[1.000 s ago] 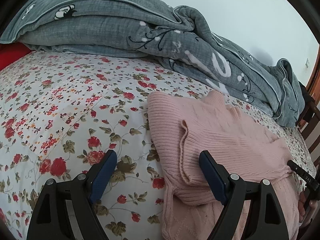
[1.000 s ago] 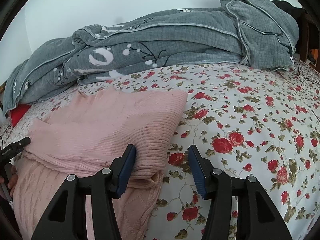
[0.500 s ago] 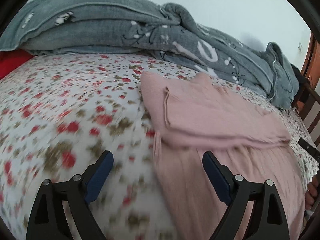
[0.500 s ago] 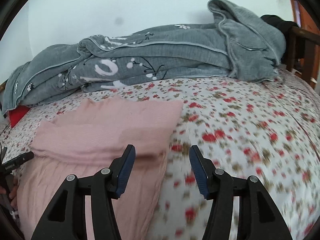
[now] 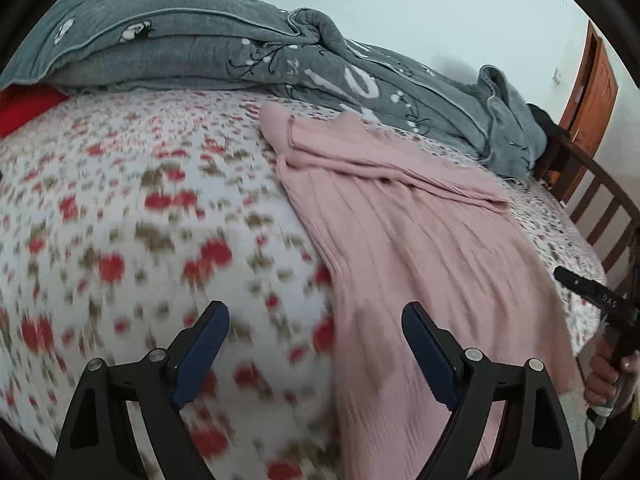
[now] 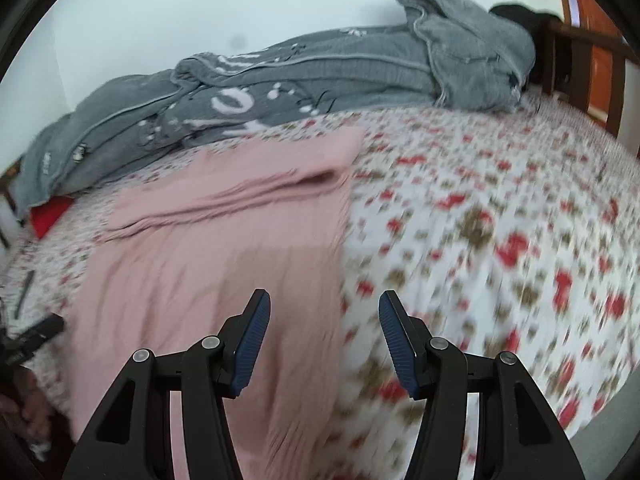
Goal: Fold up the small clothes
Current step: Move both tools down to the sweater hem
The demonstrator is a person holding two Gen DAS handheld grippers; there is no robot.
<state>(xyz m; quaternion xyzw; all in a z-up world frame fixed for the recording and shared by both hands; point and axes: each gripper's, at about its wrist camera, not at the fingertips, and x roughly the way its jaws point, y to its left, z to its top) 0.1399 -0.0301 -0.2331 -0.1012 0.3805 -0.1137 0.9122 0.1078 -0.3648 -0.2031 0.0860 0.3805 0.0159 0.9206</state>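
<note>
Both grippers have pulled back from the folded sleeves toward the near hem of the pink ribbed knit sweater [image 5: 420, 240], spread on the floral bedsheet [image 5: 140, 220]; left gripper [image 5: 316, 354] and right gripper [image 6: 324, 340] gape wide, empty; judging by this, the bottom fold comes next.

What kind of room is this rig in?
Most likely a bedroom: a bed with a white red-rose floral sheet, a rumpled grey quilted duvet along the wall, and a dark wooden slatted bed frame. A pink ribbed knit garment lies on the sheet.
</note>
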